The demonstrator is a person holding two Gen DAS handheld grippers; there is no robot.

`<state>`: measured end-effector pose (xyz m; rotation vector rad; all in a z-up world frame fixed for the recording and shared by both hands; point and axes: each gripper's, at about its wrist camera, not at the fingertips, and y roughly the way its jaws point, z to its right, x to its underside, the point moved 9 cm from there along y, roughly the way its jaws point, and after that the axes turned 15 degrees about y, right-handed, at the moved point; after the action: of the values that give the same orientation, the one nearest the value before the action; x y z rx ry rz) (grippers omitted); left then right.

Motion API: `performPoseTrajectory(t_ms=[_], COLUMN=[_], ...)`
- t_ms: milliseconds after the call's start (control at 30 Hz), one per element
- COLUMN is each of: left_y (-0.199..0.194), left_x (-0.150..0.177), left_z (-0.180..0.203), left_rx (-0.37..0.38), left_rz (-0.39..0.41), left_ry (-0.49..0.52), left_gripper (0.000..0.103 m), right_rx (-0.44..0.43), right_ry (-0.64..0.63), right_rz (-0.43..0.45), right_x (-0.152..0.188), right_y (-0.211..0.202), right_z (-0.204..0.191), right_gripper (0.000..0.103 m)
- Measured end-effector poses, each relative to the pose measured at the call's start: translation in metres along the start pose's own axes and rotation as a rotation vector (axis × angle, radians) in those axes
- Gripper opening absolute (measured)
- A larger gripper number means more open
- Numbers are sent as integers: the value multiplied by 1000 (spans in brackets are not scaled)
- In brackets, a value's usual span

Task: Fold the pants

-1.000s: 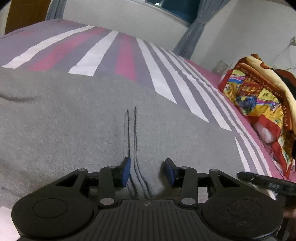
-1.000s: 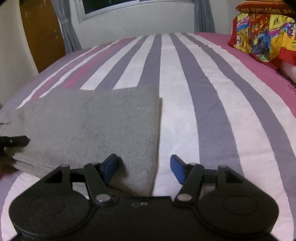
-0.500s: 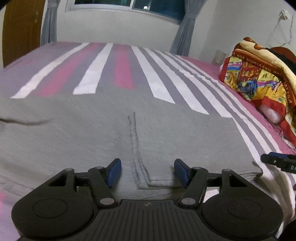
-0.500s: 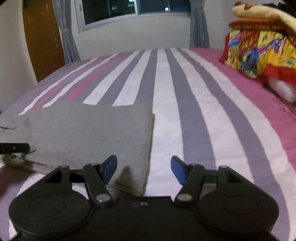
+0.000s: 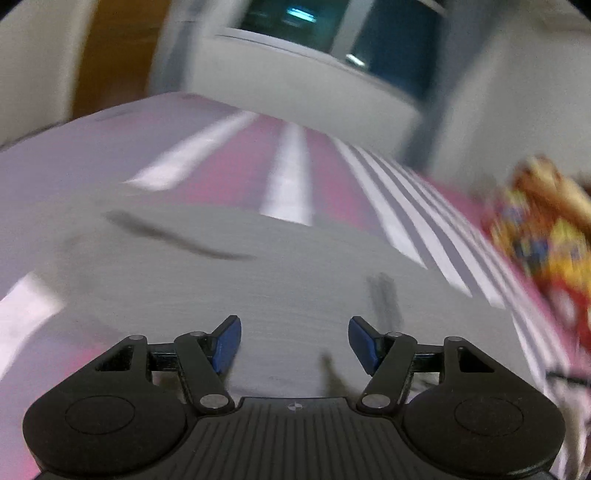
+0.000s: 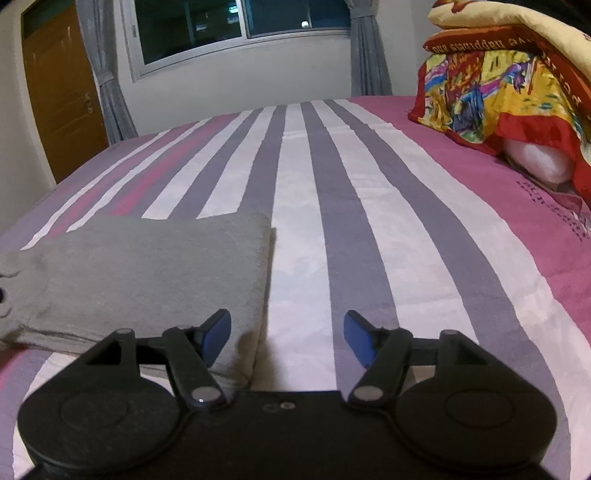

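The grey pants (image 6: 147, 273) lie folded in a flat stack on the striped bed (image 6: 332, 206). In the blurred left wrist view the pants (image 5: 258, 280) fill the middle, with dark seam lines on them. My left gripper (image 5: 294, 341) is open and empty above the grey cloth. My right gripper (image 6: 287, 338) is open and empty, raised above the bed at the stack's right front corner; its left fingertip (image 6: 216, 336) is over the cloth edge.
A colourful folded blanket (image 6: 509, 92) with a white pillow (image 6: 535, 162) under it lies at the right of the bed; it also shows in the left wrist view (image 5: 546, 240). A window (image 6: 236, 29), curtains and a wooden door (image 6: 62, 96) stand beyond.
My left gripper has opened wider and swung left, lifting off the pants; its view is now blurred. My right gripper has risen and tilted up from the stack.
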<state>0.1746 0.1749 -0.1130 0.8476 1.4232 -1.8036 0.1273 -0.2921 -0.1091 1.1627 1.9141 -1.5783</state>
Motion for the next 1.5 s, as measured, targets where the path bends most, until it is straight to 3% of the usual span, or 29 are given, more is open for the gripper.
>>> performPoseTrajectory(t_ms=[100,167,367,400,433,467,500,567,767,833,967,1067,1200,1300,1500], left_y=[-12,-4,46,55,62,71,75,65,36,35,48,64,92,89,93], left_x=[25,42,31,27,23,22,18,-3,-82,-104,-132,-129,-98,-64,-16], left_z=[-89,-126,-173,-178,-178,-174,-171,-159,-85,-50,50,116,197,237,286], left_rx=[-66,16,109,111,108,104,139,138,289,339,439,499,546,562,575], left_rz=[25,37,97,105,89,44,22,65,187,191,147,88,-19,-82,-124], left_ry=[-295,-498,-653,-672,-657,-635,-645,-535,-350,-278,-39,87,241,328,449], left_gripper=[72,72,72,68,55,24,23,21,21,21,21,20,20,20,21], right_rx=[1,-5,12,14,17,18,15,12,-5,-11,-23,-27,-24,-7,69], right_ry=[22,26,-11,-17,-21,-22,-20,-10,78,115,200,252,311,358,449], right_rz=[0,2,-7,-7,-6,-5,-4,-2,18,33,77,100,126,148,170], right_x=[-1,-2,2,2,2,2,2,1,-6,-9,-17,-21,-26,-30,-32], right_y=[0,0,4,4,4,4,3,3,-1,-5,-15,-22,-29,-34,-34], right_z=[4,4,-1,-2,-2,-2,-2,-1,13,19,34,46,62,77,105], right_gripper=[68,69,69,69,69,69,69,69,69,69,70,71,71,72,73])
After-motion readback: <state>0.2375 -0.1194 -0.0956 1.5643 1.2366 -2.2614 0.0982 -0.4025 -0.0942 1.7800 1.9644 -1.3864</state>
